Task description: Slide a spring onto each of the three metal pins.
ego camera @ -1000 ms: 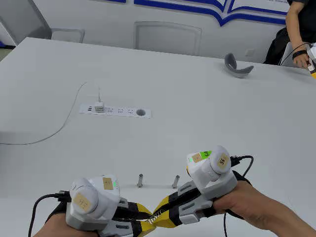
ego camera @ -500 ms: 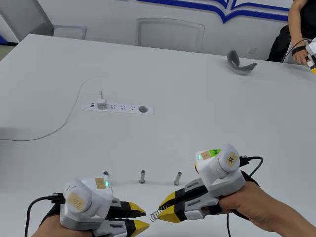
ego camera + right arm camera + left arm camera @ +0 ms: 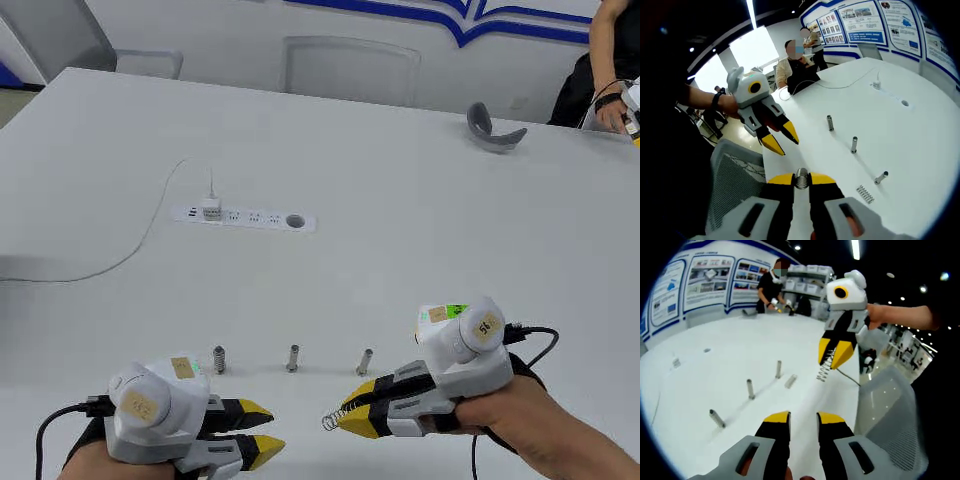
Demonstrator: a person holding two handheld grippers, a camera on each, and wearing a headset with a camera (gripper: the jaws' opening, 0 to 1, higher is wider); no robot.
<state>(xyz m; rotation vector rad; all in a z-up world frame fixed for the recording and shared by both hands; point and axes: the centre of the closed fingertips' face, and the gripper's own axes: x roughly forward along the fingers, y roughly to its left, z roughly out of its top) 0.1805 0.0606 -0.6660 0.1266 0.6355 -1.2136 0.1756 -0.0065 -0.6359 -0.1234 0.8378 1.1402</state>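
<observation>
Three metal pins stand in a row on the white table: the left pin [image 3: 219, 358] carries a spring, the middle pin [image 3: 292, 357] and right pin [image 3: 365, 361] are bare. My right gripper [image 3: 345, 418] is shut on a small spring [image 3: 329, 421] that sticks out of its tips, just in front of the right pin. The right gripper view shows that spring [image 3: 800, 177] pinched between the jaws. My left gripper [image 3: 268, 427] is open and holds nothing, a short gap to the left of the spring. A loose spring [image 3: 864, 193] lies on the table near the right pin [image 3: 881, 177].
A white power strip [image 3: 243, 217] with a plugged charger and a cable lies mid-table. A grey curved object [image 3: 492, 131] rests at the far right. A person's arm [image 3: 610, 60] is at the far corner. Chairs stand behind the table.
The two grippers' tips met at the spring a second ago. They have drawn apart: the left has let go and opened, and the right keeps the spring.
</observation>
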